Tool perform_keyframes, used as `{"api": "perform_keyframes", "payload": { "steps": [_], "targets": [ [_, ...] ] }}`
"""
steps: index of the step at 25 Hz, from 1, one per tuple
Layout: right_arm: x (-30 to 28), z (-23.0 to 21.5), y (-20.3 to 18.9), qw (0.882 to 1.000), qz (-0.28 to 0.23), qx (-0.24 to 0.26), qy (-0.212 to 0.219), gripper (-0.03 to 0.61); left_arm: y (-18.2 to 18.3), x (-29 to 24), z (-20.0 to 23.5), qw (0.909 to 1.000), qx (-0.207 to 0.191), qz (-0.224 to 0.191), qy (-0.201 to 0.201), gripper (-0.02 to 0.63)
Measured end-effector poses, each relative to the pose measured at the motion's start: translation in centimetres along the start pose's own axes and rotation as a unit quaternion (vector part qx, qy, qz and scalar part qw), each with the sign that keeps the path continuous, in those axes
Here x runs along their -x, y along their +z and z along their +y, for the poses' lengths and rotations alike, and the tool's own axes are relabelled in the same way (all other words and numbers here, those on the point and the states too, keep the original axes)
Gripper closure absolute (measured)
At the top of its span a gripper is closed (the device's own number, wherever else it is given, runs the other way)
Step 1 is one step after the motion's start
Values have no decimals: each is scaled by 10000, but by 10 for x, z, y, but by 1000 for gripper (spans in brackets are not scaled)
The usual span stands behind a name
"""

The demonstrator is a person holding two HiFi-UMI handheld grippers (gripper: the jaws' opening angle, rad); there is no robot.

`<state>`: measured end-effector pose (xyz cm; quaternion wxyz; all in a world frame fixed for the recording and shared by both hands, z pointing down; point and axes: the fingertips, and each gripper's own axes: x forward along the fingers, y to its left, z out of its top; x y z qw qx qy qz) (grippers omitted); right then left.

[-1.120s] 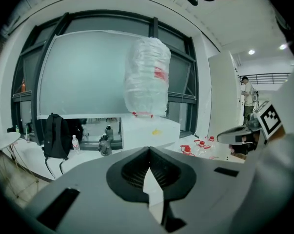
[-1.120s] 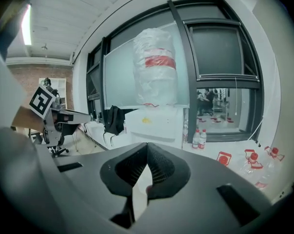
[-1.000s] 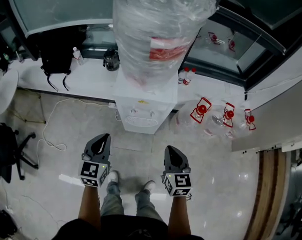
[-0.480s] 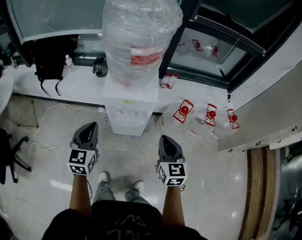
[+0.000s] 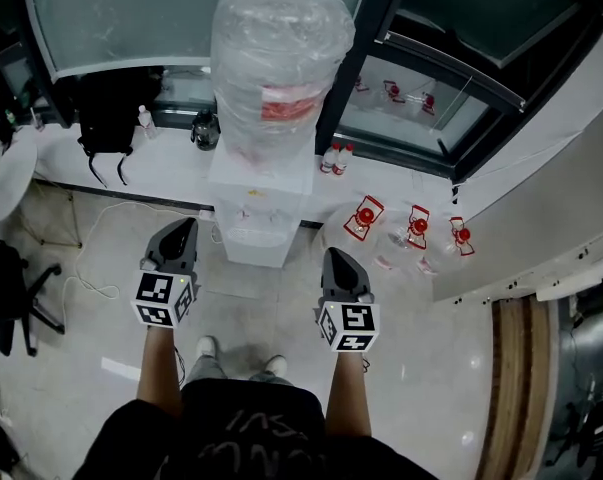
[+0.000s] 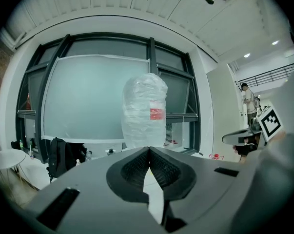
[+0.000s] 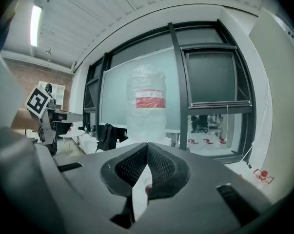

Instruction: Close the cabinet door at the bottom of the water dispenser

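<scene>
Glossy floor [image 5: 451,388], plastic-wrapped bottle [image 5: 281,58] on boxy dispenser [image 5: 256,213]; left hand-held gripper [image 5: 182,226] and right hand-held gripper [image 5: 335,256] clenched

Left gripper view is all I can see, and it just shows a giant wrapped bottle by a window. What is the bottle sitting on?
Observer: A white water dispenser that stands on the floor. The head view looks down on its top, so the cabinet door at the bottom can't be seen.
Operator: Are my other jaws holding something?
Observer: No. The right gripper has its jaws together with nothing gripped.
Operator: Where are my feet?
Observer: The shoes stand on the pale floor, toes toward the dispenser and apart from it.
</scene>
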<state>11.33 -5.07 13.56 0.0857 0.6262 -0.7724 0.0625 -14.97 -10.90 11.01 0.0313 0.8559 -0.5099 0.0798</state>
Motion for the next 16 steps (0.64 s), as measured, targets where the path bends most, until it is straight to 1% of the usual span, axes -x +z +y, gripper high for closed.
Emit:
{"api": "perform_keyframes", "payload": {
  "steps": [4,8,16],
  "targets": [
    [0,-2,9,10000,-77,1,53,566,16,5,2,9998,115,-132,55,600],
    [-1,-4,19,9998,-174,-39,73,566,33,7,7,9996,63,-254,119,600],
    [-11,10,30,9996,-200,-23,189,566,36,9,10,9998,-23,-180,106,600]
  ]
}}
